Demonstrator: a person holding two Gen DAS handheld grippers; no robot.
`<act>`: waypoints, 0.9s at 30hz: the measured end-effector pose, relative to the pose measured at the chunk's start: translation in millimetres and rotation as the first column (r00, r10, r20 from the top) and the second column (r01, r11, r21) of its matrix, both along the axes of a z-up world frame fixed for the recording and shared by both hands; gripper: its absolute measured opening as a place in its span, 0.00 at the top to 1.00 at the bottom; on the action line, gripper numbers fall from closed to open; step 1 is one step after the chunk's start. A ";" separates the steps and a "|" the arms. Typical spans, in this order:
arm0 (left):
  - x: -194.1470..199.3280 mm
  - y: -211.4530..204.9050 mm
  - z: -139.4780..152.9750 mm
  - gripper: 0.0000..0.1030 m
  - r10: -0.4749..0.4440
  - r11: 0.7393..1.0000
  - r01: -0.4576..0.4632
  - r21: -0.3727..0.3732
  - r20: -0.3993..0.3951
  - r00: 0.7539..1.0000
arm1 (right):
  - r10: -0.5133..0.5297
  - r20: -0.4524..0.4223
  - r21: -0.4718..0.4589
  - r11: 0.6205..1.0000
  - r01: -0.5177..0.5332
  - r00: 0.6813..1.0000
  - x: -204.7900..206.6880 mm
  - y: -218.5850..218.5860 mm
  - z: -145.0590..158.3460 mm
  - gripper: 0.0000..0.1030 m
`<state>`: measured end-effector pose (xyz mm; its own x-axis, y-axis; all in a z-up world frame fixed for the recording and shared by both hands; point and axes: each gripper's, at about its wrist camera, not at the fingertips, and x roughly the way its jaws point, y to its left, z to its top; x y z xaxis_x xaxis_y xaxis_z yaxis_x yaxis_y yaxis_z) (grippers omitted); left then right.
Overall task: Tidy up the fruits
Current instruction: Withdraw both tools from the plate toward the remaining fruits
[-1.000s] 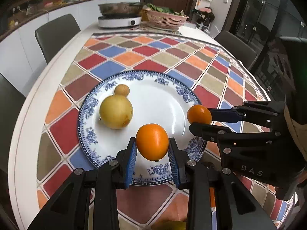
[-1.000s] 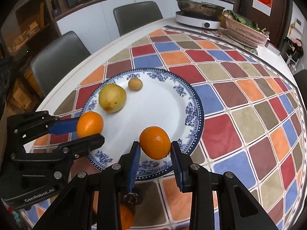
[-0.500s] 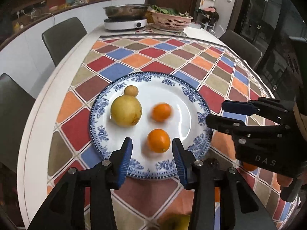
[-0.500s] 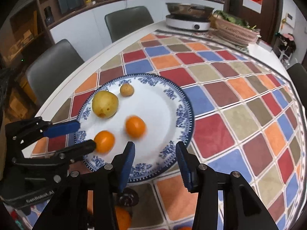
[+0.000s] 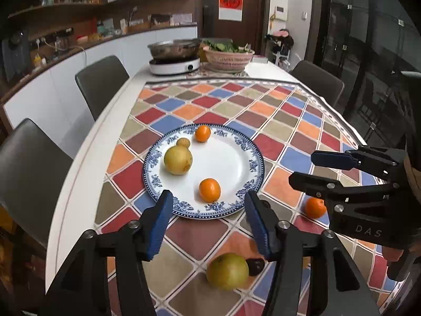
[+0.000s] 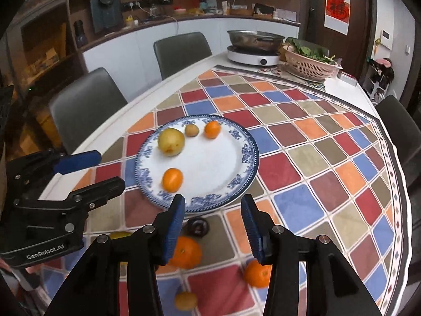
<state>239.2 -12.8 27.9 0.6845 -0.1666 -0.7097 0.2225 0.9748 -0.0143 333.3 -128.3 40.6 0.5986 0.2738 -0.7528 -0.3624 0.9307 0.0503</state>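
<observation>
Left claw [image 5: 208, 221] agape, right claw [image 6: 211, 222] agape

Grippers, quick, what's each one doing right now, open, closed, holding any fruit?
Left black two-finger gripper with blue pads: open, holding nothing.
Right black two-finger gripper with blue pads: open, holding nothing.

Your left gripper [image 5: 208, 222] and right gripper [image 6: 211, 223] were matte black with ribbed blue finger pads [image 5: 160, 223], silver screws, white "GenRobot.AI" and "DAS" lettering, perhaps a tan glove behind.
</observation>
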 end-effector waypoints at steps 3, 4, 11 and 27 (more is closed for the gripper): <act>-12.8 1.5 7.6 0.41 0.005 1.000 -0.004 -0.001 0.015 1.000 | -0.018 0.033 -0.005 1.000 0.018 0.999 -15.6 -1.7 8.4 0.46; -16.3 2.0 8.9 0.41 0.004 1.000 -0.004 -0.002 0.018 1.000 | -0.023 0.044 -0.011 1.000 0.024 0.999 -19.6 -1.6 10.9 0.46; -38.9 9.5 12.5 0.37 0.004 1.000 -0.004 0.006 0.030 1.000 | -0.074 0.085 -0.027 0.997 0.077 0.994 -48.5 -1.0 25.2 0.46; -73.1 13.4 -13.0 0.32 -0.113 0.992 0.114 0.048 -0.020 0.993 | -0.135 0.014 -0.043 0.990 0.135 0.991 -94.5 7.1 1.6 0.46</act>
